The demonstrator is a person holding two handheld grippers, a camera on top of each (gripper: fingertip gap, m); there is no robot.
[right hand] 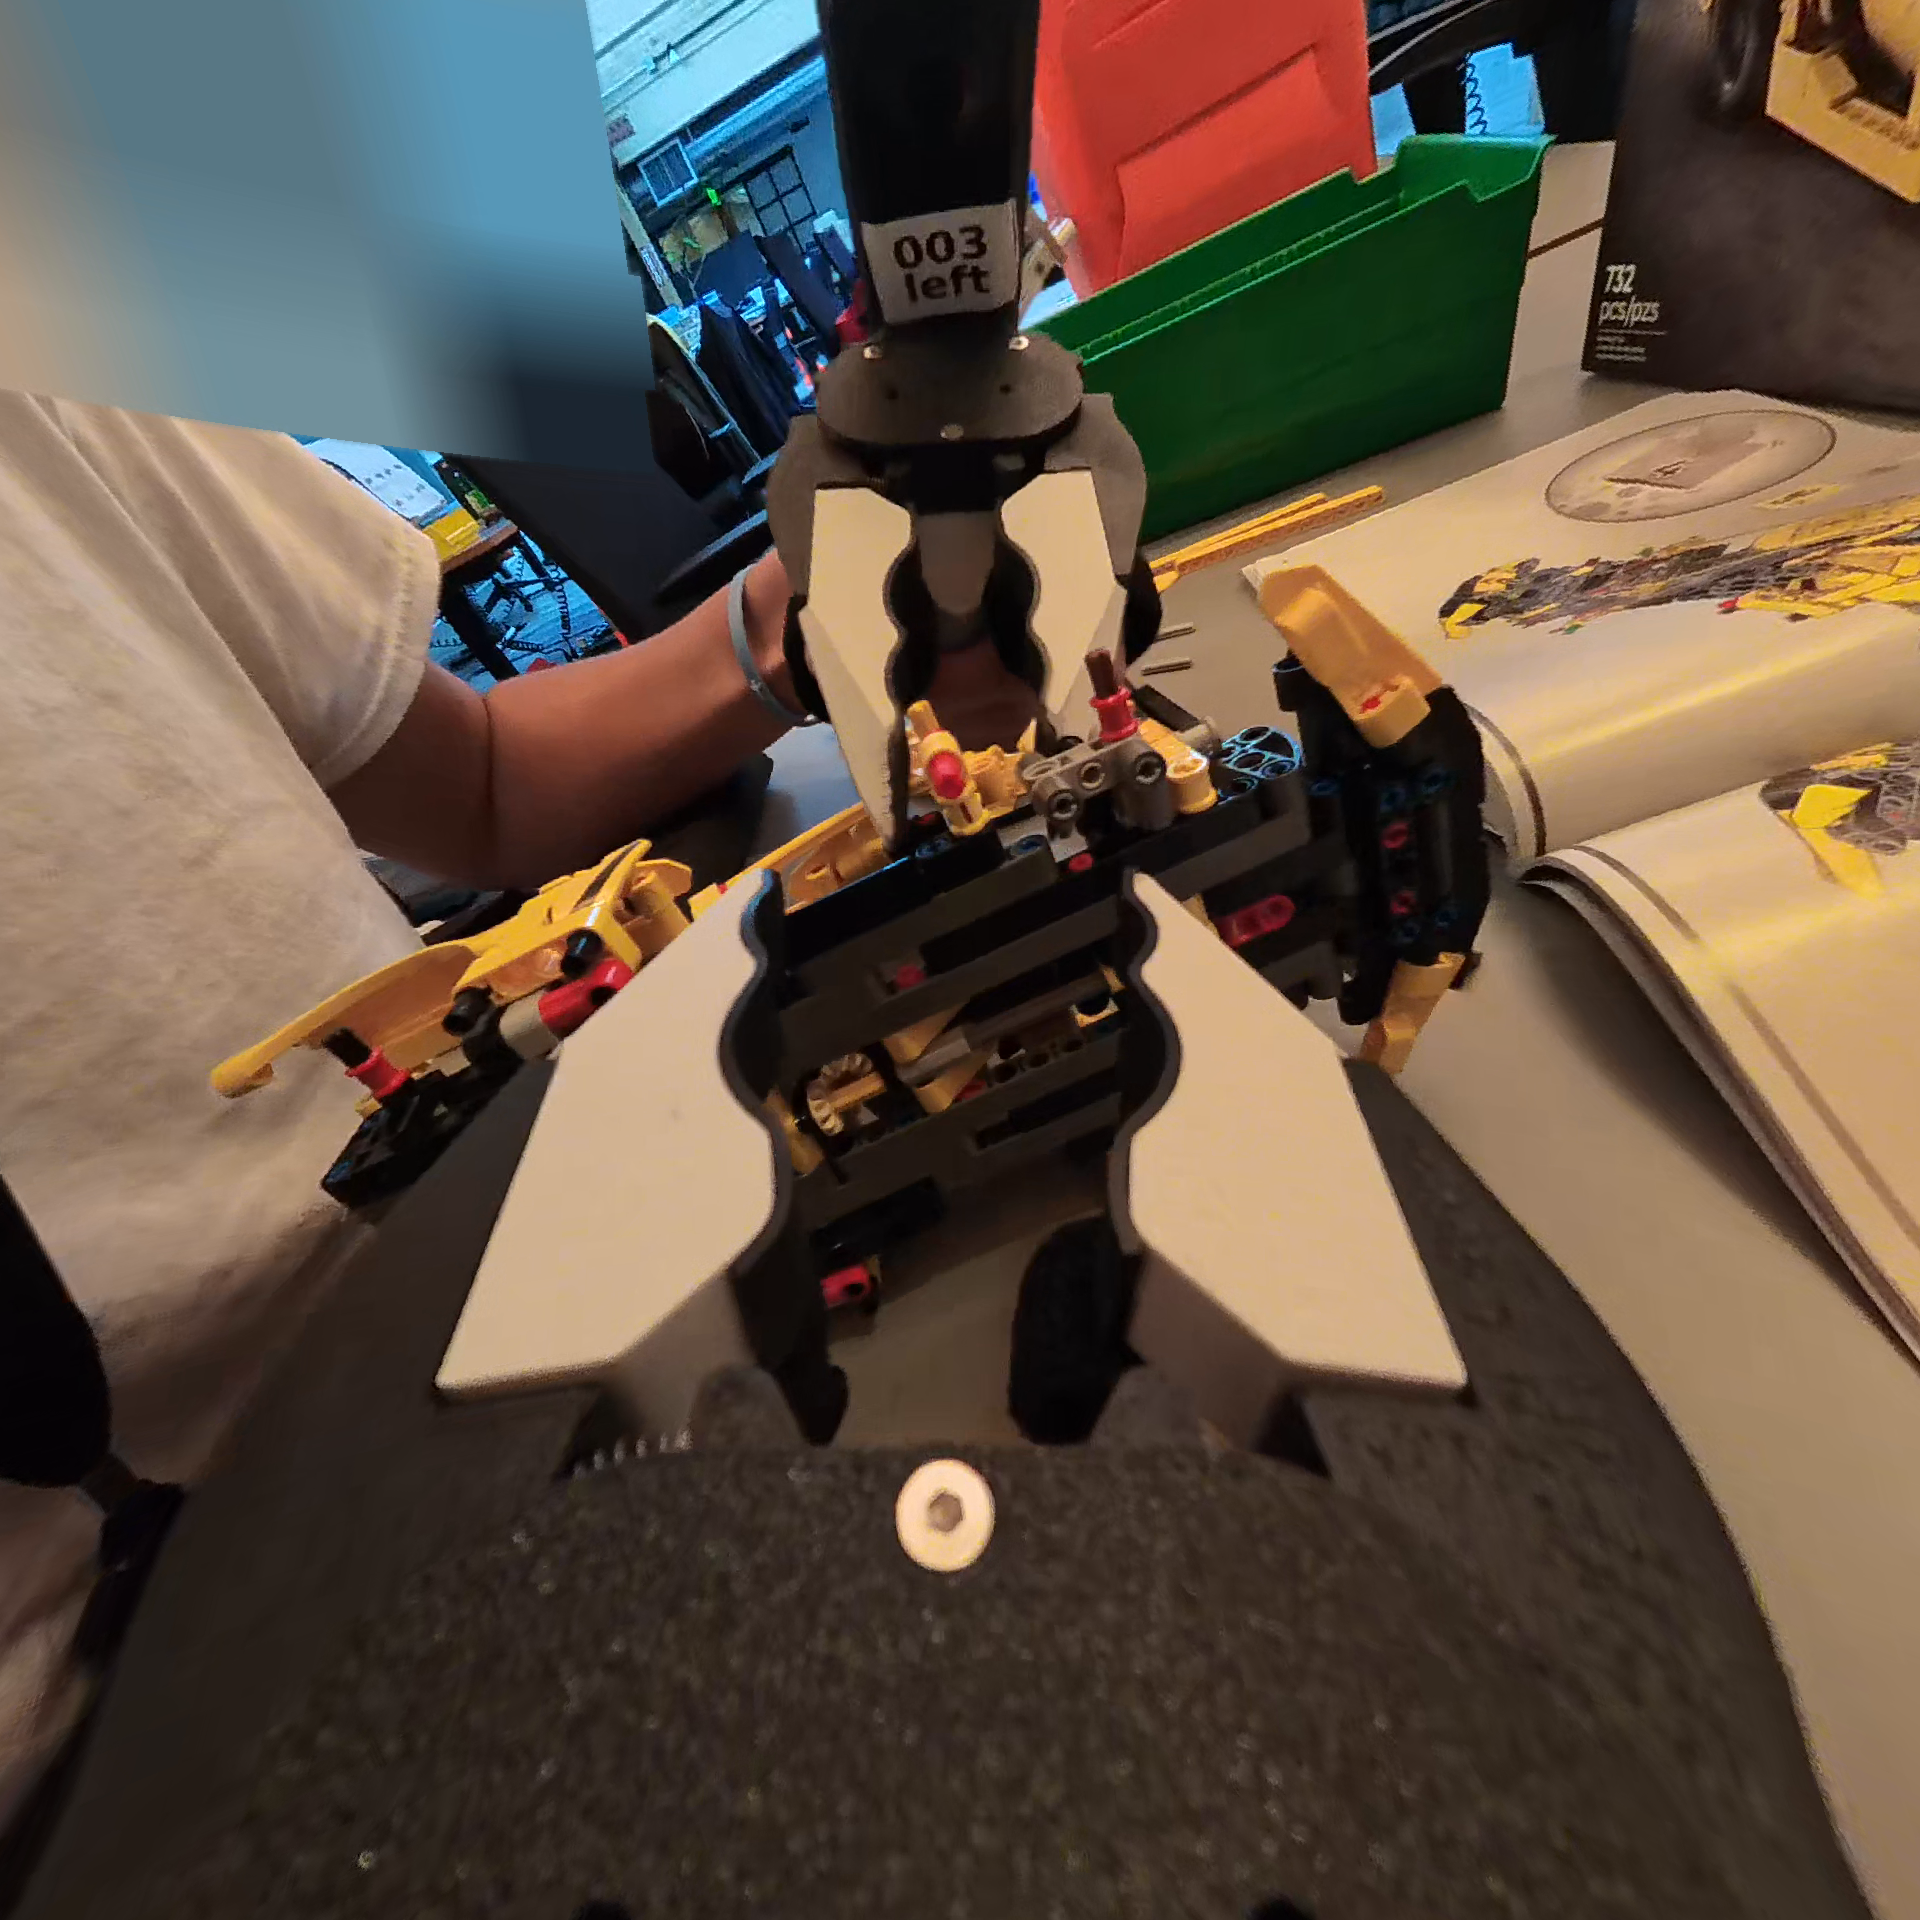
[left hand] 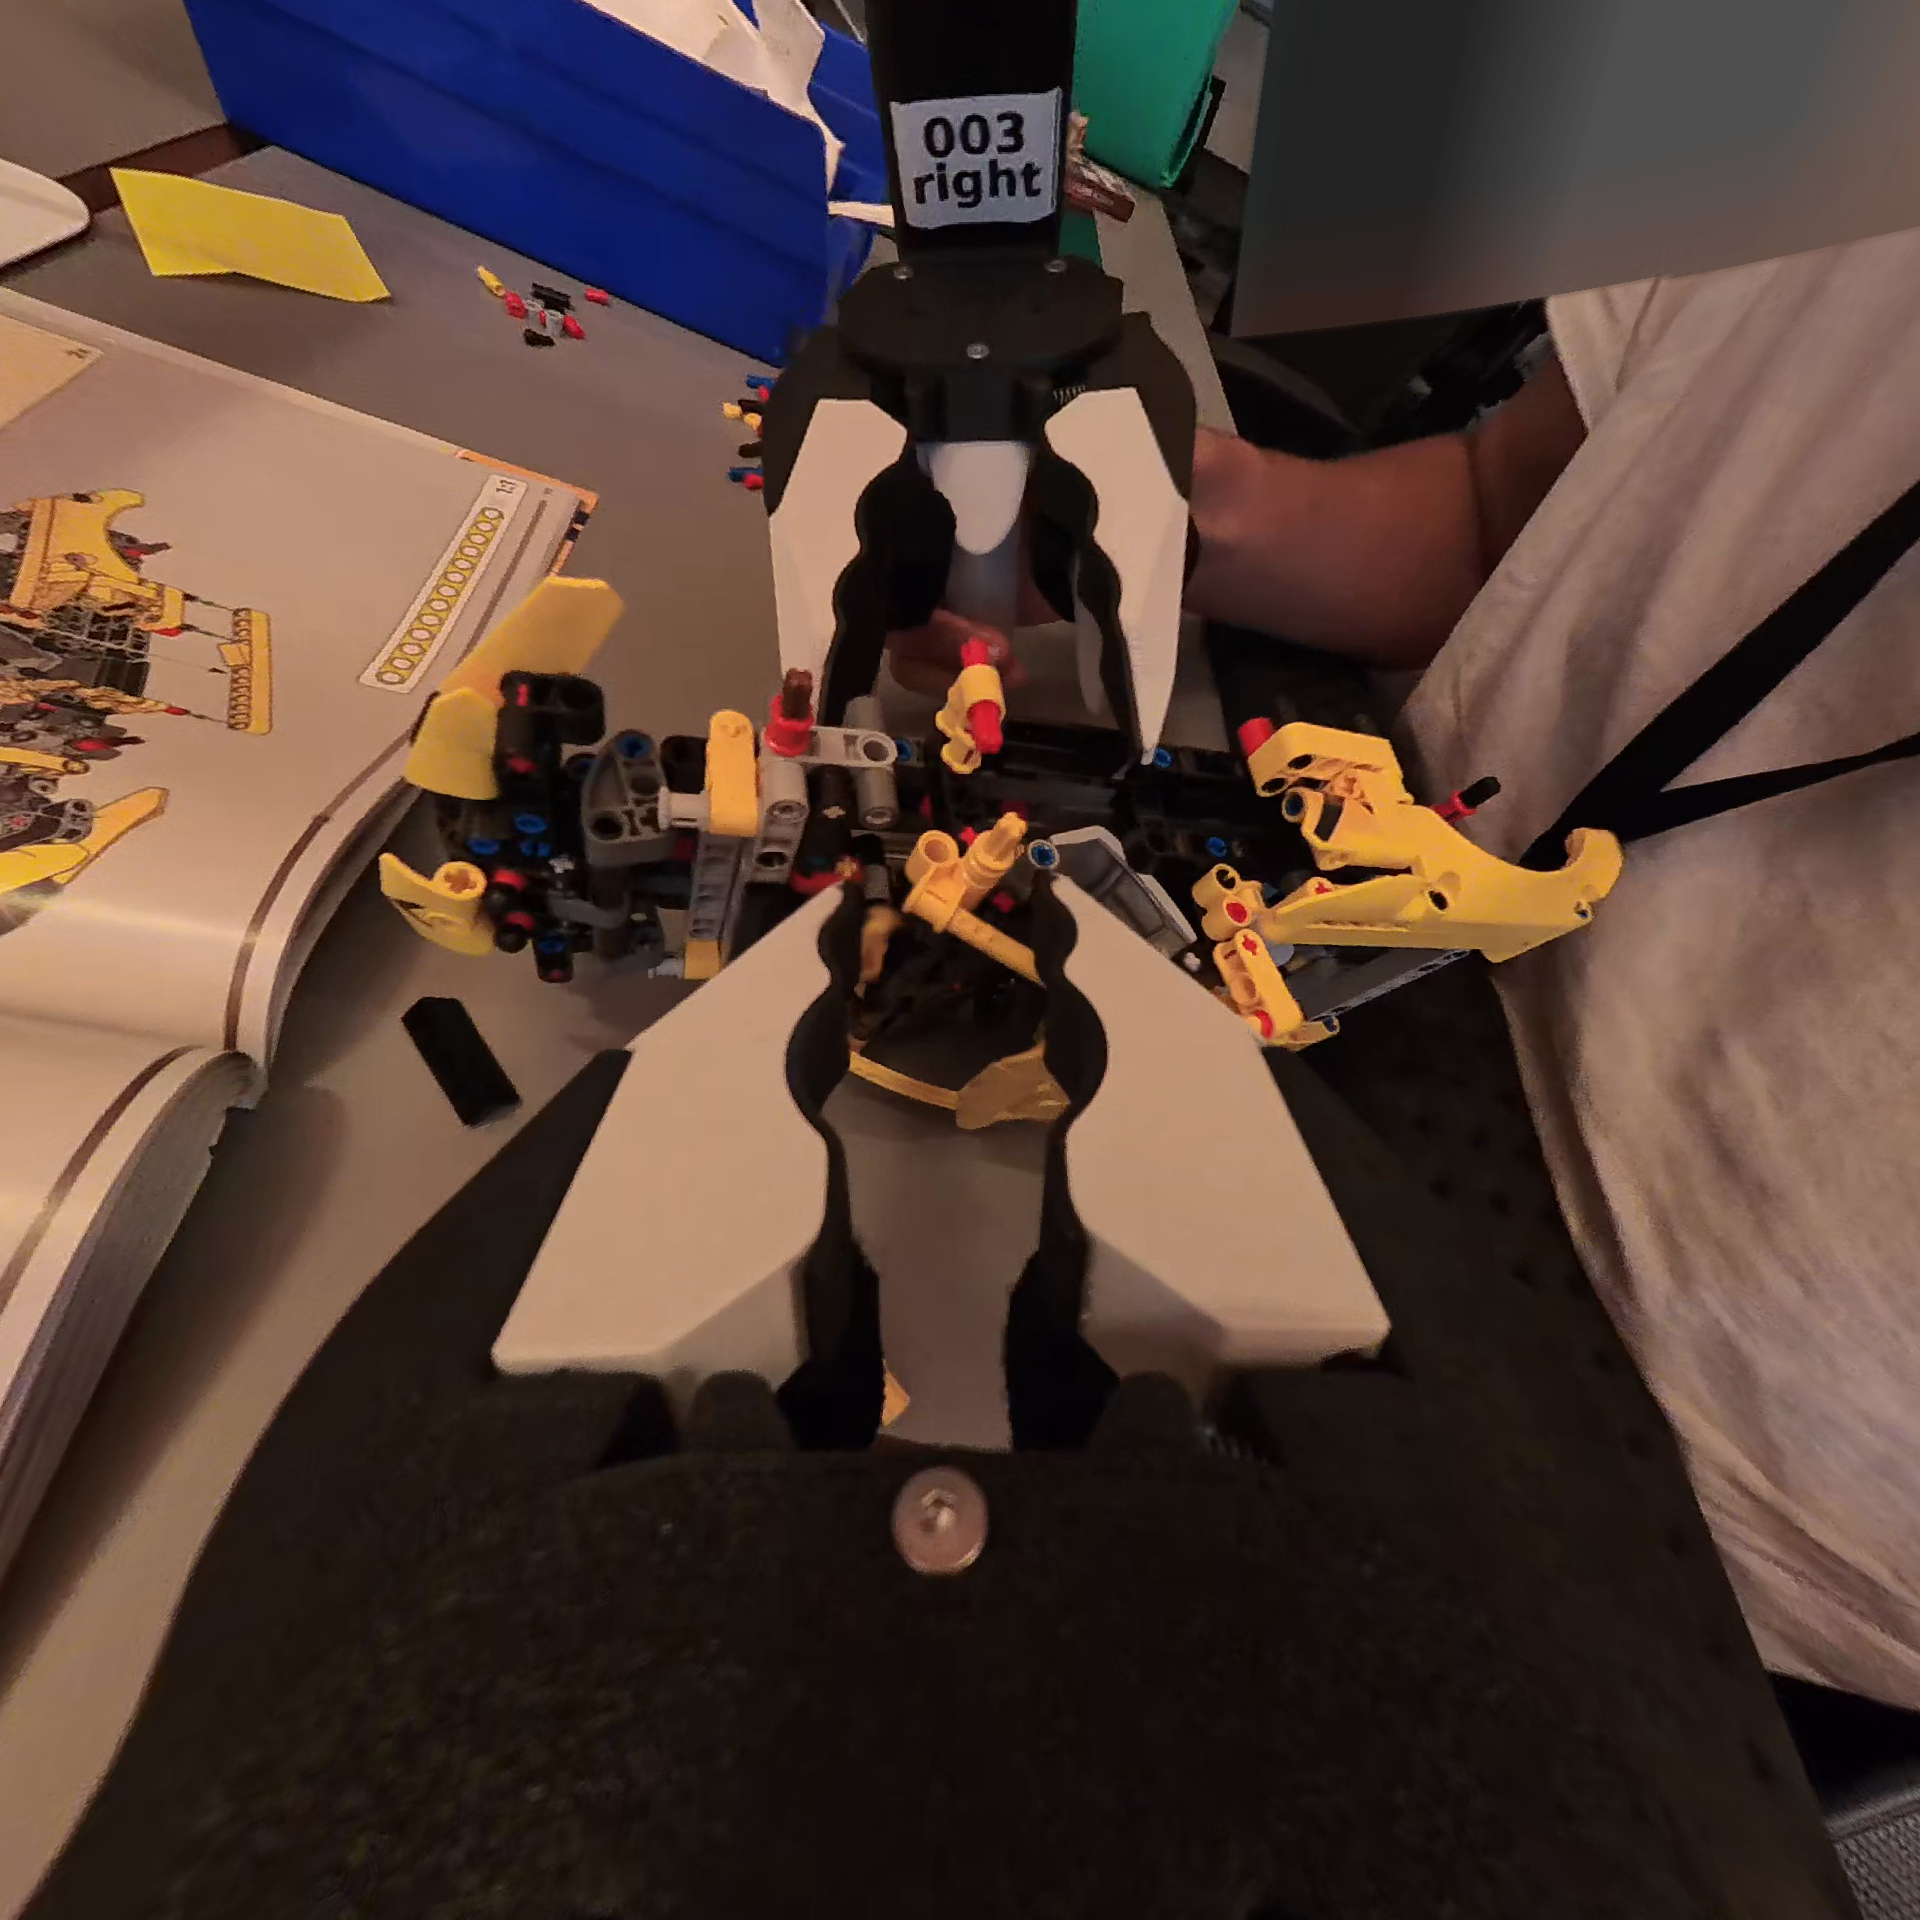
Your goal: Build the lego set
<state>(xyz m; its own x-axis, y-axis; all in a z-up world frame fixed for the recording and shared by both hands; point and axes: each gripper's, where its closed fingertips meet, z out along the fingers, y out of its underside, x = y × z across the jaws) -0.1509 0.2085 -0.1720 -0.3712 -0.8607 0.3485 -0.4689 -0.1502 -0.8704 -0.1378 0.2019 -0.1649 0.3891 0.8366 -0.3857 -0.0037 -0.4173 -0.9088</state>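
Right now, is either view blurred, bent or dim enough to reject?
Left wrist view: dim warm light, model sharp, own gripper base soft, booklet bowed by the wide lens. Right wrist view: model readable, edges curved, masking blur upper left.

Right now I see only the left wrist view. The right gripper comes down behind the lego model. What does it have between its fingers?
Observer: In the right wrist view, the right gripper straddles the black frame of the lego model, and both pads appear to meet it.
Operator: Is something delicate inside that gap?
Observer: Yes, a tan gear sits low in the frame, toward the picture's left.
Operator: Are there spare parts beyond my left gripper?
Observer: Long yellow beams lie on the table in front of a green bin.
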